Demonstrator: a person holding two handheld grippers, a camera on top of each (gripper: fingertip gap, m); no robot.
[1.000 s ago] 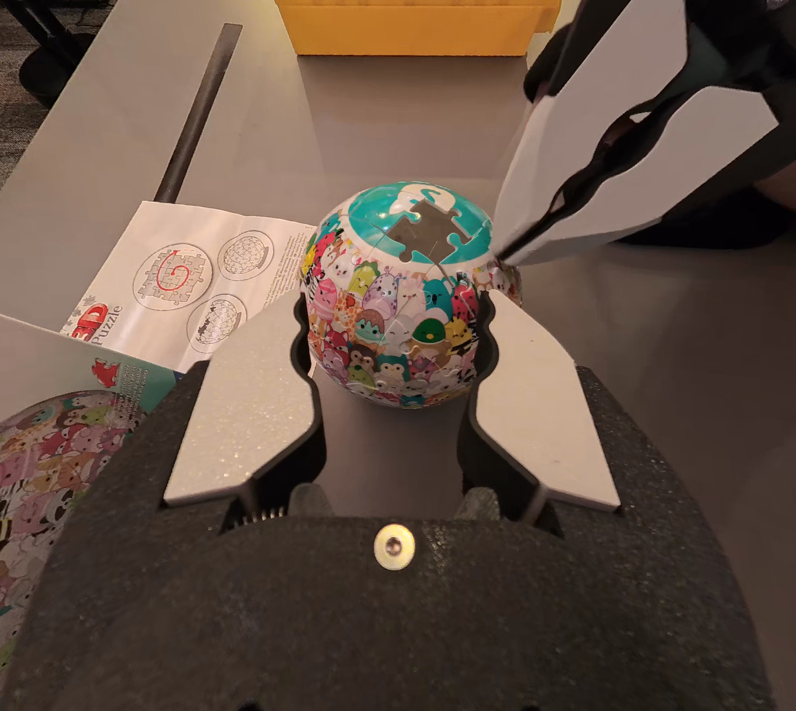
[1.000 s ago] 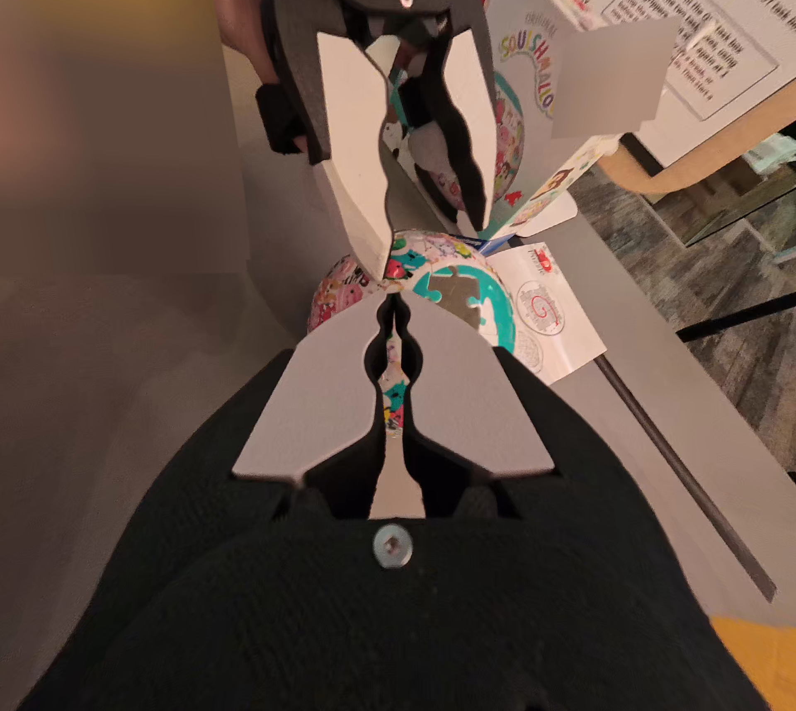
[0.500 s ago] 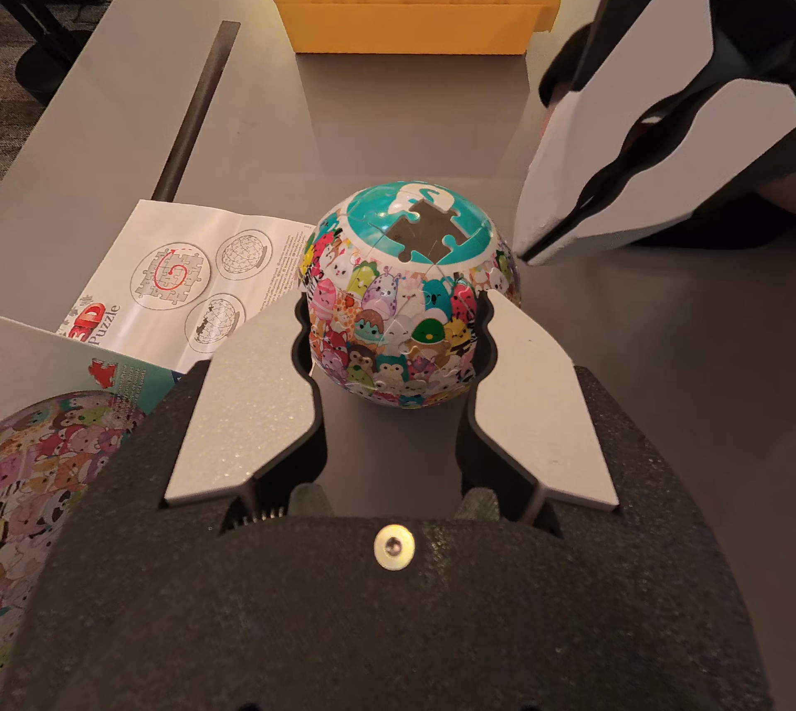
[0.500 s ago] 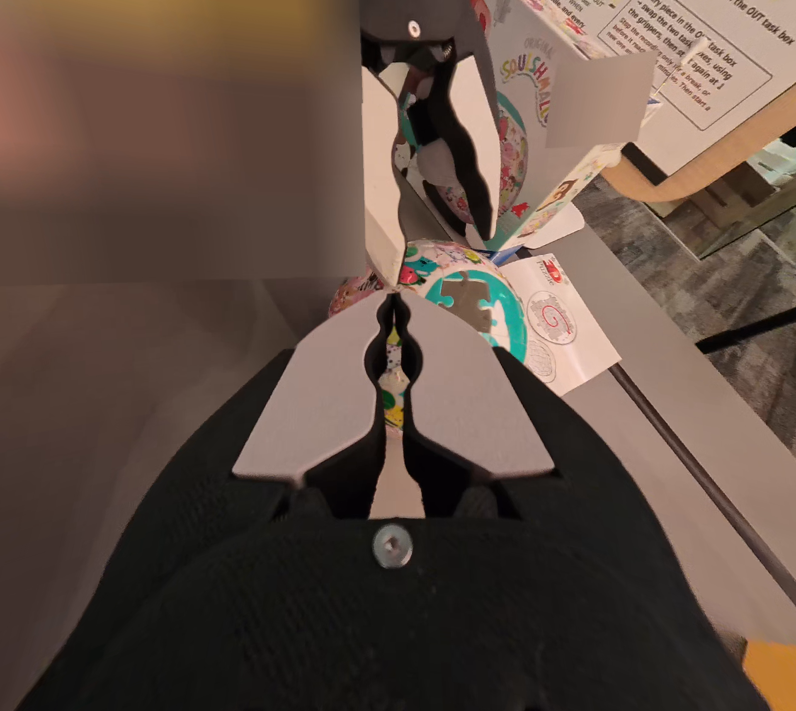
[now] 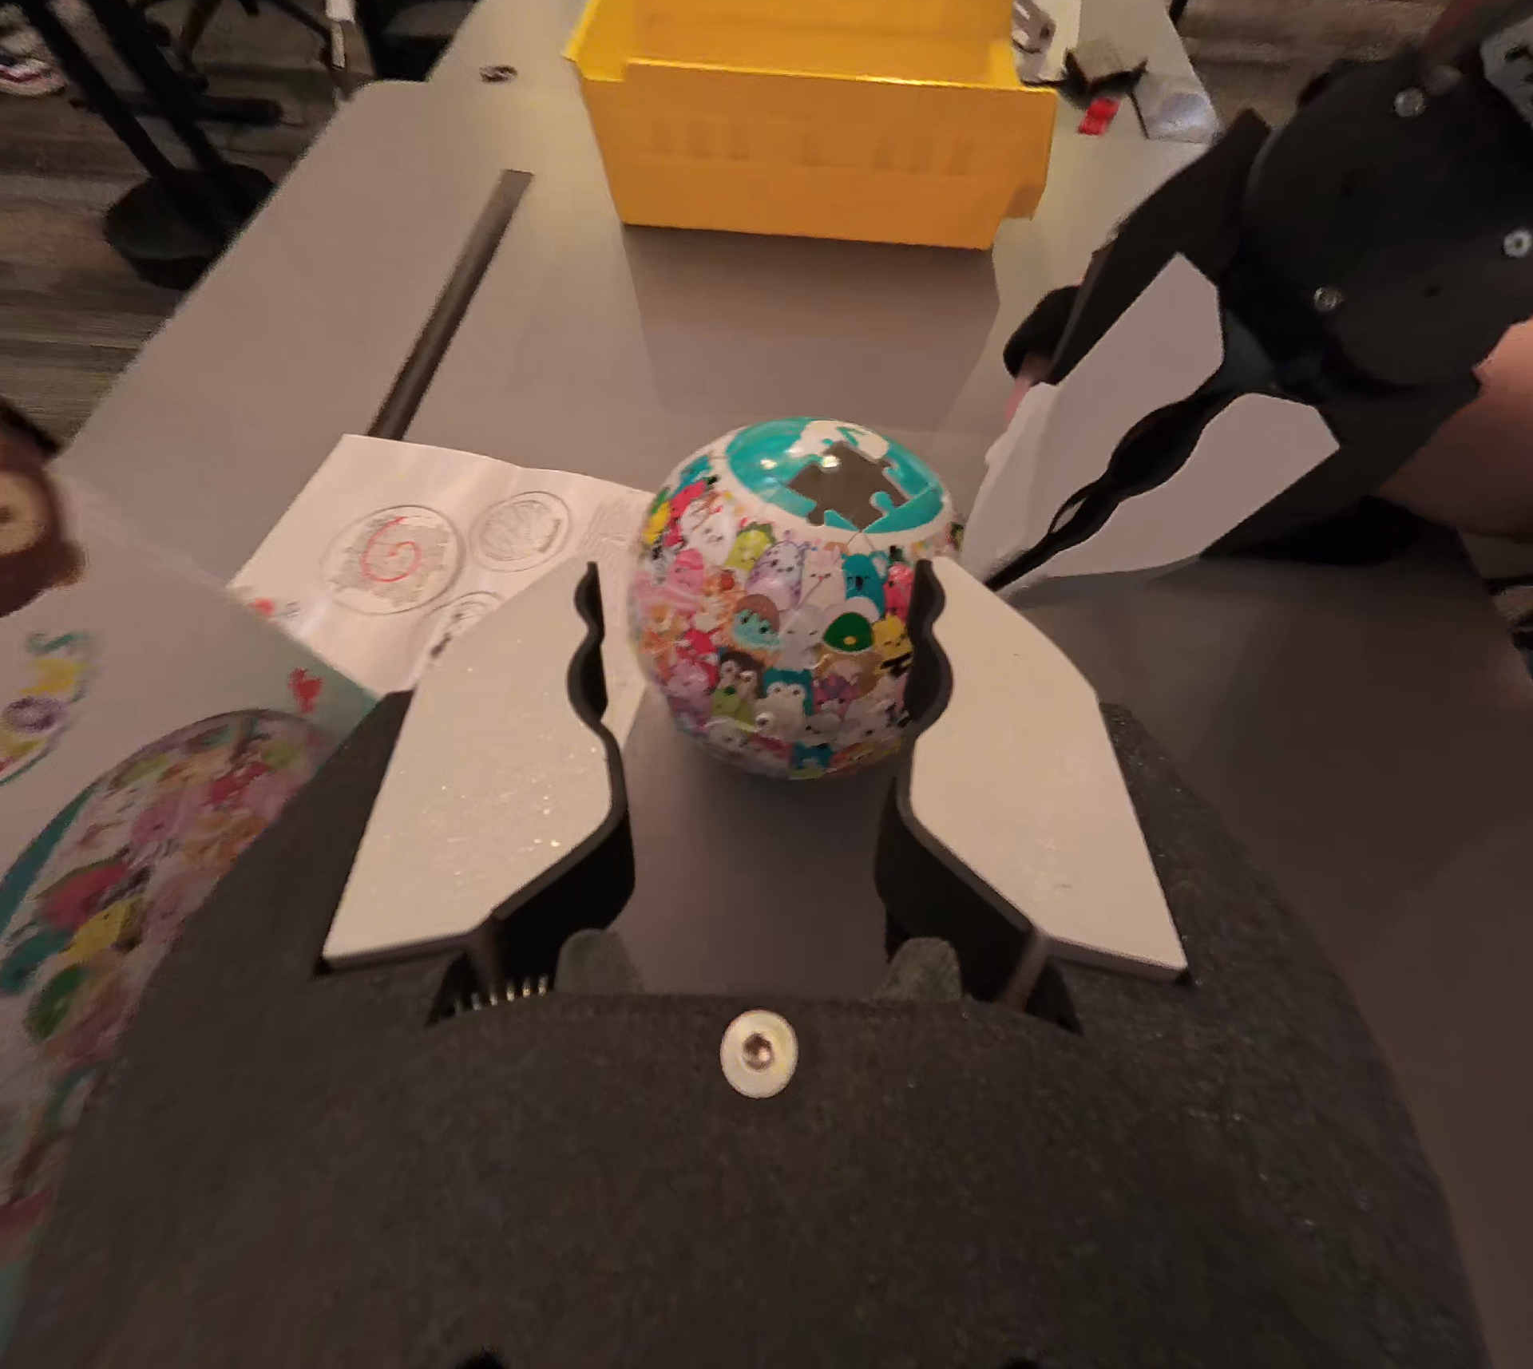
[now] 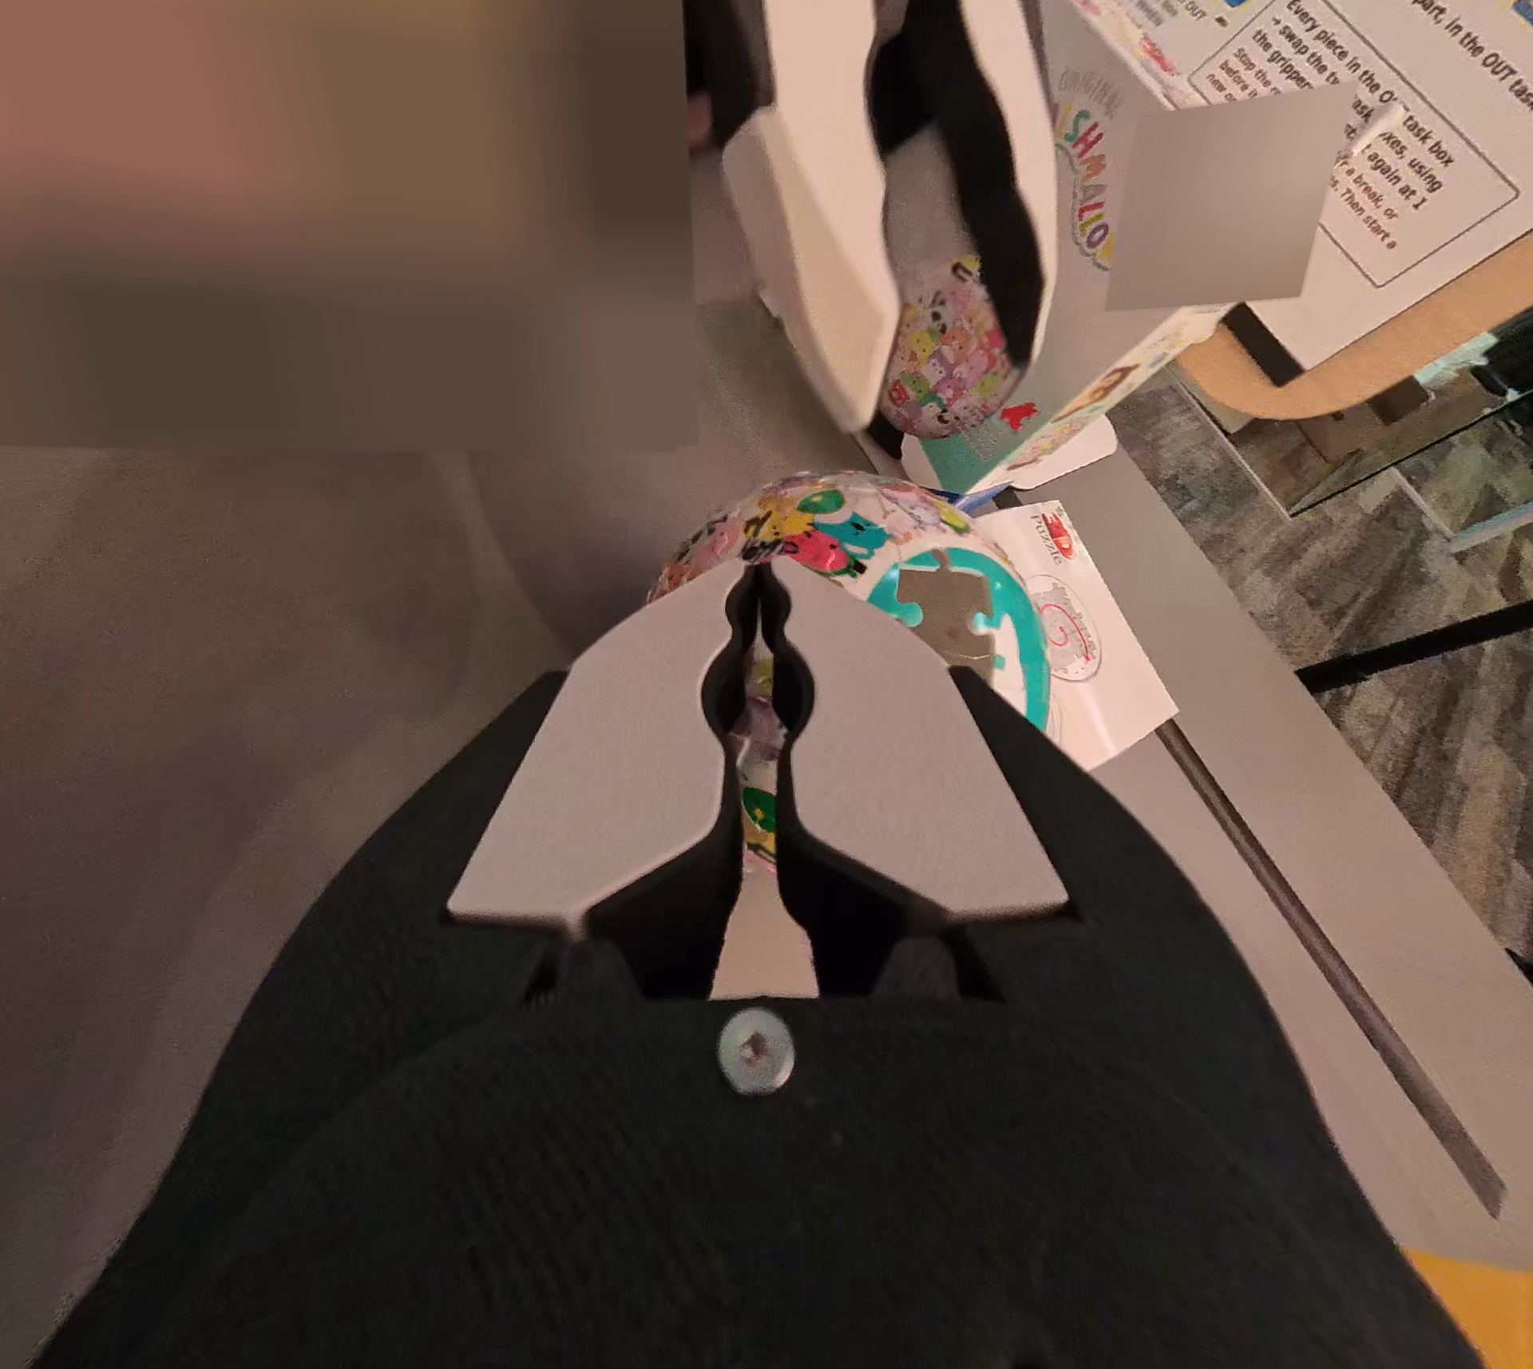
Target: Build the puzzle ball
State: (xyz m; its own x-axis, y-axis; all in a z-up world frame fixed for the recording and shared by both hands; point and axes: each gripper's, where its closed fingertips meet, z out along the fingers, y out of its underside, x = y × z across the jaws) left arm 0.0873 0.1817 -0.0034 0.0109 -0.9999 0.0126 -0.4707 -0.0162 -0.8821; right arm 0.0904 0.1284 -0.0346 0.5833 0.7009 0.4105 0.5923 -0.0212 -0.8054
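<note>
Left gripper (image 5: pixel 759 612) backed off, jaws apart w/ puzzle ball (image 5: pixel 796 599) between; right gripper (image 6: pixel 759 579) closed, prob empty, mid-table (image 5: pixel 1244 666).

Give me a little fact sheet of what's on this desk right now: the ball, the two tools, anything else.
ball: puzzle ball on the grey table, one piece-shaped gap in its teal cap
left tool: left tool open, fingers on either side of the ball; contact unclear
right tool: right tool shut, tips at the ball's side
paper: instruction sheet lying beside the ball
bin: yellow bin behind the ball
box: puzzle box standing nearby
</note>
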